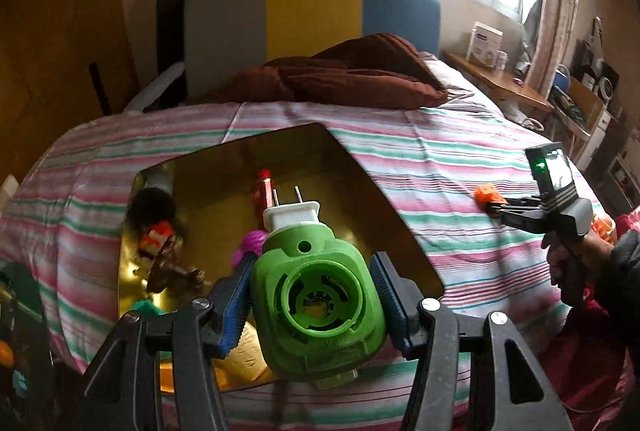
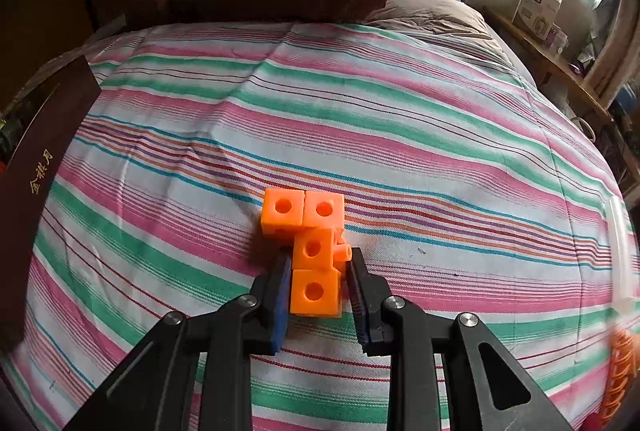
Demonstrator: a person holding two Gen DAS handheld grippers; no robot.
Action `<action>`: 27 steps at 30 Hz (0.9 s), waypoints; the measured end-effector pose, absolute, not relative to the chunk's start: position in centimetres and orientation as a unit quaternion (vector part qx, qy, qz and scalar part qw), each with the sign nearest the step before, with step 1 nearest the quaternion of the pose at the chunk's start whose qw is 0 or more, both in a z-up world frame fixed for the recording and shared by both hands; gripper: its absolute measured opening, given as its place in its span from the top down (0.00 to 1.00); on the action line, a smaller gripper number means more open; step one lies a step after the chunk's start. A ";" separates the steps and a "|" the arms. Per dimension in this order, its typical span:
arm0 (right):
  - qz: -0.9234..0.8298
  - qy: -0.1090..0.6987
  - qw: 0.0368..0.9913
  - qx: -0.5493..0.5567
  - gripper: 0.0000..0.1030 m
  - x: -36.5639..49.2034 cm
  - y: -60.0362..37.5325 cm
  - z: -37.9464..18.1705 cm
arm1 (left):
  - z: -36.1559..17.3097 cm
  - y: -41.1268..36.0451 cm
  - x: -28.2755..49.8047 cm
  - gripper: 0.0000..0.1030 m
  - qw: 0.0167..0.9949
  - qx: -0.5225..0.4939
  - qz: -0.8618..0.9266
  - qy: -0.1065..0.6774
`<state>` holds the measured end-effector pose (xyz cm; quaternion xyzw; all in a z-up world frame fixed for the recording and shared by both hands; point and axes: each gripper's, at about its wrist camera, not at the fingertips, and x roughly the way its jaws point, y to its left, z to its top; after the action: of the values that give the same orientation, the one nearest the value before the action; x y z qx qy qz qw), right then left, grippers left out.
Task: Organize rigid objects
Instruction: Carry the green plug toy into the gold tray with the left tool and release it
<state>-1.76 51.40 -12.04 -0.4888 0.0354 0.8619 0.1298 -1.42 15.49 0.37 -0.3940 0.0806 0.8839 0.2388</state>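
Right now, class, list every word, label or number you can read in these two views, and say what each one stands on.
"金秋月", in gold, reading down the dark maroon box lid at the left edge of the bed; the middle character is not sharp.
White carton on the windowsill: dark label strip, print too small to read.
Green plug-in device: moulded marks, illegible.

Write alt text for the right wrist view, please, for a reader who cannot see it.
The right gripper straddles the near end of a cluster of joined orange cubes lying on a striped bedspread. A dark brown box sits at the left.
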 end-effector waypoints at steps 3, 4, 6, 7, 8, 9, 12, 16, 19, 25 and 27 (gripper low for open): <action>0.861 0.036 0.131 -0.490 0.74 -1.8 51.4 -12.0 | -0.1 13.6 -2.3 0.44 0.232 -0.405 0.882 0.062; 0.861 0.035 0.131 -0.490 0.74 -1.8 51.4 -12.0 | -0.2 12.8 -2.6 0.44 0.227 -0.410 0.882 0.055; 0.860 0.033 0.131 -0.491 0.74 -1.8 51.3 -12.0 | -0.5 10.7 -3.8 0.44 0.217 -0.425 0.878 0.026; 0.860 0.033 0.131 -0.492 0.74 -1.8 51.4 -12.0 | -0.6 9.8 -4.2 0.44 0.211 -0.430 0.878 0.015; 0.860 0.029 0.132 -0.492 0.74 -1.9 51.3 -12.0 | -0.7 8.7 -4.8 0.44 0.200 -0.435 0.878 0.004; 0.860 0.025 0.132 -0.492 0.74 -1.9 51.2 -11.9 | -0.8 7.7 -5.3 0.44 0.191 -0.442 0.877 -0.006; 0.859 0.013 0.133 -0.494 0.74 -2.0 50.9 -11.9 | -1.3 5.3 -6.9 0.44 0.177 -0.459 0.869 -0.042; 0.859 0.011 0.133 -0.495 0.74 -2.1 50.9 -11.9 | -1.5 4.6 -8.8 0.44 0.184 -0.474 0.858 -0.071; 0.858 0.008 0.133 -0.496 0.74 -2.2 50.9 -11.9 | -1.6 5.9 -10.4 0.44 0.194 -0.479 0.853 -0.076; 0.857 0.007 0.133 -0.497 0.74 -2.1 50.9 -11.8 | -1.4 9.5 -13.6 0.44 0.220 -0.477 0.848 -0.064; 0.857 0.005 0.134 -0.497 0.74 -2.1 50.7 -11.9 | -1.8 10.6 -14.9 0.44 0.223 -0.483 0.845 -0.056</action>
<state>-2.11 50.74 -11.87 -0.4972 0.0045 0.8572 0.1339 -14.89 10.60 -1.84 -0.4830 -0.0556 0.8448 0.2234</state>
